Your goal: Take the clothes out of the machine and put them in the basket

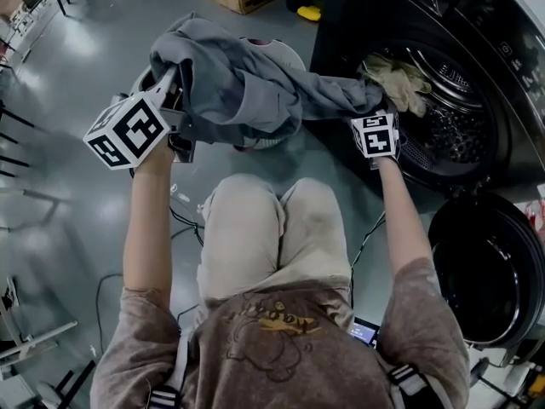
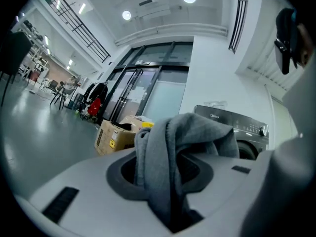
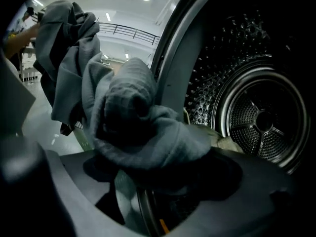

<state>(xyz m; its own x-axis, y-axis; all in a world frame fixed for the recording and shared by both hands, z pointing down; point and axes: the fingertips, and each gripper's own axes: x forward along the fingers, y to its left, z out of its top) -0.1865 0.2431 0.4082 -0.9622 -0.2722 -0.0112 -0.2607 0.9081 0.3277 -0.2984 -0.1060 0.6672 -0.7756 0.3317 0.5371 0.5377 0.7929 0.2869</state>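
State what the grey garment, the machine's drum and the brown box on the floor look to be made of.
Grey garment: soft knit cloth, likely cotton jersey or fleece, matte; it folds and drapes limply. Drum: metal, probably stainless steel, shiny with punched holes. Box: cardboard, by its brown, dull faces and flaps.

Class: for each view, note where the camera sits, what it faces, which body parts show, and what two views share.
Head view: on the head, steeply down; forearms, thighs, left tool, right tool.
Left gripper view: on the left tool, looking past the clamped grey garment at the washing machine; no body clear.
Right gripper view: on the right tool, facing the drum; arm at upper left.
Shared: grey garment.
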